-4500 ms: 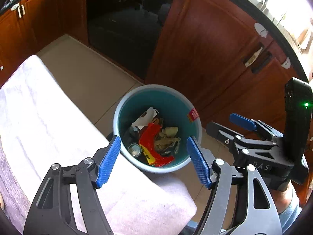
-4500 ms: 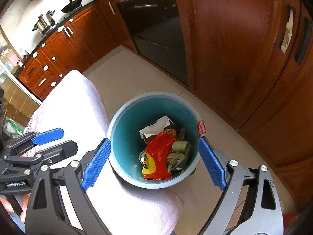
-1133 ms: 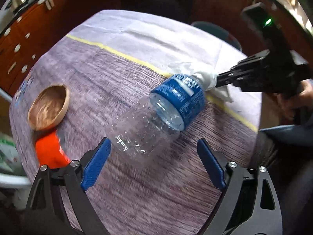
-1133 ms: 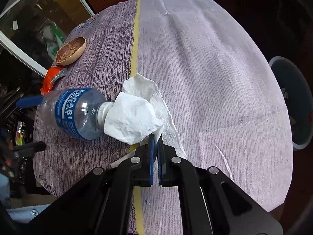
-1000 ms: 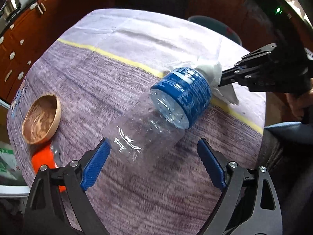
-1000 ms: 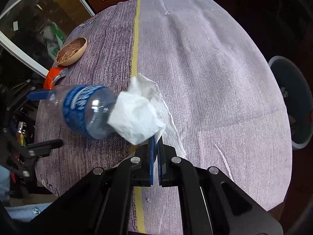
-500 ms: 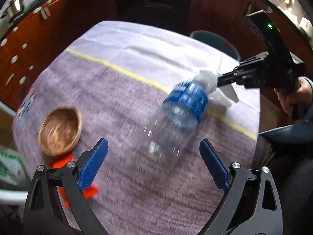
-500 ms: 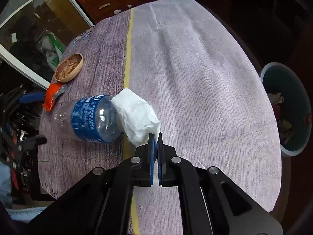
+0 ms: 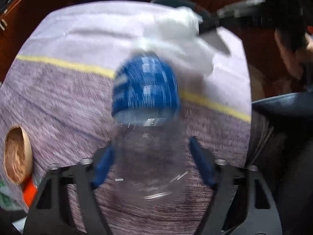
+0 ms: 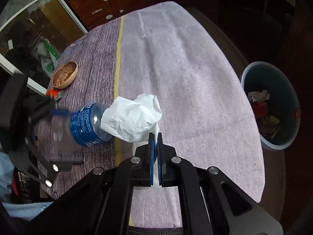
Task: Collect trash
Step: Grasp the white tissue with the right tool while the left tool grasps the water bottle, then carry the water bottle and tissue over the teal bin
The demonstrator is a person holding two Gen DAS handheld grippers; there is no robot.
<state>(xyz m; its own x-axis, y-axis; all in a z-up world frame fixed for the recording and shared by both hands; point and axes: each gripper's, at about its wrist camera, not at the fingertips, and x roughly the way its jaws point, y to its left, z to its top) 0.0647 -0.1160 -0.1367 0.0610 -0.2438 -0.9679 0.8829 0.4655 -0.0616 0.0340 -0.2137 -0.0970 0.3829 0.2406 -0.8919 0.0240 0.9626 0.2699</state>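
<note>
A clear plastic bottle with a blue label (image 9: 145, 90) lies on the purple tablecloth; it also shows in the right wrist view (image 10: 86, 125). My left gripper (image 9: 151, 160) has its jaws around the bottle's clear base, close to its sides; the view is blurred. My right gripper (image 10: 155, 137) is shut on a crumpled white paper towel (image 10: 131, 117), which hangs lifted next to the bottle's neck. The towel also shows blurred in the left wrist view (image 9: 180, 33). A teal trash bin (image 10: 273, 90) with trash inside stands on the floor to the right of the table.
A wooden bowl (image 10: 65, 75) sits at the table's far left, with an orange object (image 10: 51, 93) beside it. The bowl (image 9: 16, 154) also shows at the left edge of the left wrist view. A yellow stripe (image 10: 118, 62) crosses the cloth. Wooden cabinets stand behind.
My left gripper has moved forward onto the bottle and its jaws have narrowed around the base. My right gripper has lifted the paper towel higher off the table.
</note>
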